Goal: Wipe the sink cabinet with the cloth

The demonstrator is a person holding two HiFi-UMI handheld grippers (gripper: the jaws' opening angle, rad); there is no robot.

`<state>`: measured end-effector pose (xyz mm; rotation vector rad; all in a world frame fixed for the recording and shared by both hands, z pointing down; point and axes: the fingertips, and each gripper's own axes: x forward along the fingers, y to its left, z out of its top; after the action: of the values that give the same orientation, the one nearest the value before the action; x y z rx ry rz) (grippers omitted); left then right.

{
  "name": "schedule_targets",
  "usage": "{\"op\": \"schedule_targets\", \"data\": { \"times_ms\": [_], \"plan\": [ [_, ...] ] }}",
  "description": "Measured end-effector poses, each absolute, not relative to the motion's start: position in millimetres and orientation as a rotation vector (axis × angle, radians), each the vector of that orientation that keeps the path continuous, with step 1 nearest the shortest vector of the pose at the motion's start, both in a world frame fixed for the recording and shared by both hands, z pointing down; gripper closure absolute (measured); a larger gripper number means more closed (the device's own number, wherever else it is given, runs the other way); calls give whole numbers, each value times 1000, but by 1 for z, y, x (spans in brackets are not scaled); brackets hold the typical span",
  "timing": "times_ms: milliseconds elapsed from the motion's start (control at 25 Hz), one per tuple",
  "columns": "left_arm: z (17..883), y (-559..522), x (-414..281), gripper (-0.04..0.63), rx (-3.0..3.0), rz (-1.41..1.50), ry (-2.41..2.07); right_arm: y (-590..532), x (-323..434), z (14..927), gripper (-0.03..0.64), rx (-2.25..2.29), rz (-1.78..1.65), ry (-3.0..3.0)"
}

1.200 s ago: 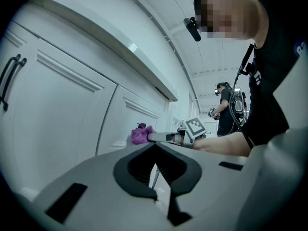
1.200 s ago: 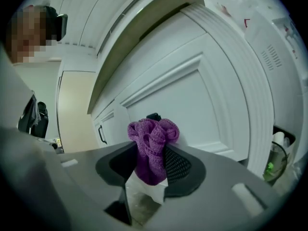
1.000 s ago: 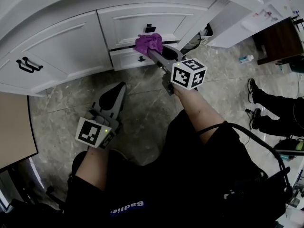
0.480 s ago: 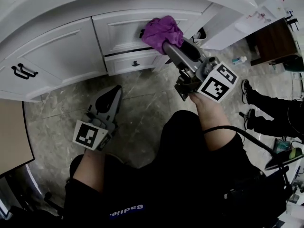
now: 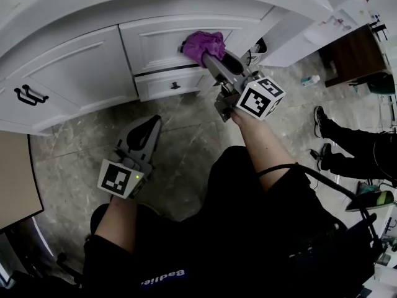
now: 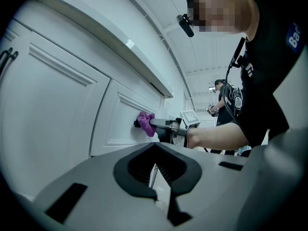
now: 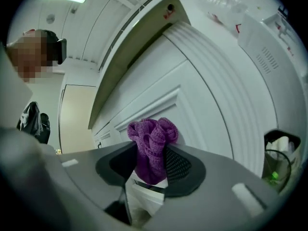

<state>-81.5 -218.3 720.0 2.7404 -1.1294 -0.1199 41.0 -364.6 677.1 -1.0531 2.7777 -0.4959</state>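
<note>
The purple cloth (image 5: 203, 44) is bunched in my right gripper (image 5: 209, 56), which is shut on it and presses it against the upper drawer front (image 5: 160, 35) of the white sink cabinet (image 5: 74, 67). In the right gripper view the cloth (image 7: 151, 143) sticks up from between the jaws of that gripper (image 7: 151, 165), right in front of the panel. My left gripper (image 5: 151, 123) hangs low over the floor, away from the cabinet and shut on nothing. In the left gripper view, this gripper (image 6: 155, 147) points toward the cloth (image 6: 146, 122) at the drawer.
A lower drawer with a dark knob (image 5: 175, 85) sits under the cloth. The left cabinet door has black handles (image 5: 26, 95). A tan panel (image 5: 15, 179) stands at left. Someone's legs (image 5: 347, 143), a bottle (image 5: 308, 79) and dark furniture (image 5: 356, 51) are at right on the marble floor (image 5: 180, 148).
My right gripper carried the cloth up from the gap between the drawers onto the upper drawer front, then slightly back left. The left gripper stayed put.
</note>
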Motion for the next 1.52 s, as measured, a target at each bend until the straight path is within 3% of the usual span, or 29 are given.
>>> {"op": "schedule_targets", "data": {
  "times_ms": [560,1080,1520],
  "plan": [
    [724,-220,-79,594,2763,-97,-1105,-354,67,784,465,-1269,-730,2859],
    [718,-222,-70,594,2784,-126,-1062,-351,95,577,463,-1129,-235,2746],
    [717,-219,-66,594,2791,-119,-1049,-375,131,698,465,-1359,-548,2675]
  ]
}}
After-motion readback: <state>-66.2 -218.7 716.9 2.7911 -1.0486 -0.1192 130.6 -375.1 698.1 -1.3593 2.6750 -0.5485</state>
